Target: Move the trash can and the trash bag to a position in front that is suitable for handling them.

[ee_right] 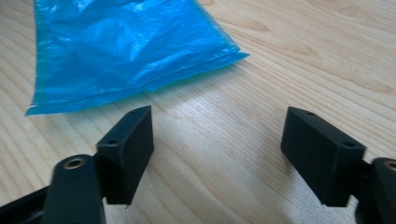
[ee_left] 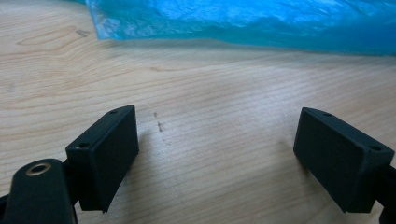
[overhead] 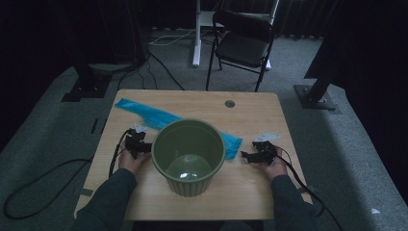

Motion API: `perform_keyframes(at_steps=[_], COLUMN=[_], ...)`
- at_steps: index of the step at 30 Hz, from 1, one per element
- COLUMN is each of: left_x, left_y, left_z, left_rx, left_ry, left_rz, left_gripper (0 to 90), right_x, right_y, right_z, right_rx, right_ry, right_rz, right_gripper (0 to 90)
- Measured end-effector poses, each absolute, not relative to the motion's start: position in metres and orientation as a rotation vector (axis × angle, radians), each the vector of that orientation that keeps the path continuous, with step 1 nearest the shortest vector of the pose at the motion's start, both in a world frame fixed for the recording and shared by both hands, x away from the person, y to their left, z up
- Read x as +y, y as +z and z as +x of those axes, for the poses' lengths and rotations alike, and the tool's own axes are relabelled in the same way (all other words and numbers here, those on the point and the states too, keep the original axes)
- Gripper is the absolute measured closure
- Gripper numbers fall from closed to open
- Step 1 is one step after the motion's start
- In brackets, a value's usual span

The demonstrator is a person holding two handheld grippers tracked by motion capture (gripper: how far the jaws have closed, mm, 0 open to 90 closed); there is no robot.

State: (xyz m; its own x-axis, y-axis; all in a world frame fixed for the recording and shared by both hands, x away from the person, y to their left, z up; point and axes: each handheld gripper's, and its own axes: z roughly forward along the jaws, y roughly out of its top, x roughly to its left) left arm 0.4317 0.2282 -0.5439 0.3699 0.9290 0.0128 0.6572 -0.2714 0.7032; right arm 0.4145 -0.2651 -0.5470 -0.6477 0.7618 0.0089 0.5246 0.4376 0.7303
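Observation:
A green ribbed bin point(overhead: 188, 156) stands upright and empty in the middle of the wooden table point(overhead: 250, 192). A folded blue plastic bag point(overhead: 159, 118) lies flat behind it, running from the far left to the bin's right side. My left gripper point(overhead: 144, 147) rests on the table just left of the bin, jaws wide open over bare wood, the blue bag point(ee_left: 243, 23) ahead of it. My right gripper point(overhead: 246, 156) lies right of the bin, also open with nothing between its jaws, and the bag's end point(ee_right: 121, 51) lies just in front.
A black folding chair point(overhead: 243, 43) stands beyond the table's far edge. Black stand bases point(overhead: 317, 98) sit on the grey carpet at both sides. A cable hole point(overhead: 229, 103) marks the far part of the tabletop. Cables trail off the table's left and right edges.

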Motion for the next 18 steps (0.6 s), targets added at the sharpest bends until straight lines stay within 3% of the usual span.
perform_keyframes(at_steps=[5, 6, 7, 8, 13, 18], left_x=[0.228, 0.228, 0.228, 0.228, 0.229, 0.234], left_y=[-0.543, -0.543, -0.543, -0.542, -0.540, -0.536], left_z=[0.430, 0.430, 0.430, 0.430, 0.429, 0.426], left_rx=[1.333, 1.326, 1.324, 1.327, 1.326, 1.326], left_ry=[0.558, 0.552, 0.550, 0.546, 0.540, 0.529], left_rz=[2.050, 2.056, 2.059, 2.063, 2.072, 2.079], left_gripper=[13.6, 13.6, 13.6, 13.7, 16.3, 39.3], right_x=[-0.263, -0.263, -0.263, -0.262, -0.262, -0.260], right_y=[-0.544, -0.544, -0.539, -0.536, -0.530, -0.522], right_z=[0.412, 0.412, 0.410, 0.410, 0.405, 0.401], right_rx=[2.402, 2.402, 2.427, 2.442, 2.461, 2.476], right_ry=[1.012, 1.012, 0.971, 0.943, 0.900, 0.958], right_rz=[1.091, 1.091, 1.101, 1.112, 1.087, 1.052], right_gripper=[34.0, 36.7, 48.6, 52.9, 59.4, 60.2])
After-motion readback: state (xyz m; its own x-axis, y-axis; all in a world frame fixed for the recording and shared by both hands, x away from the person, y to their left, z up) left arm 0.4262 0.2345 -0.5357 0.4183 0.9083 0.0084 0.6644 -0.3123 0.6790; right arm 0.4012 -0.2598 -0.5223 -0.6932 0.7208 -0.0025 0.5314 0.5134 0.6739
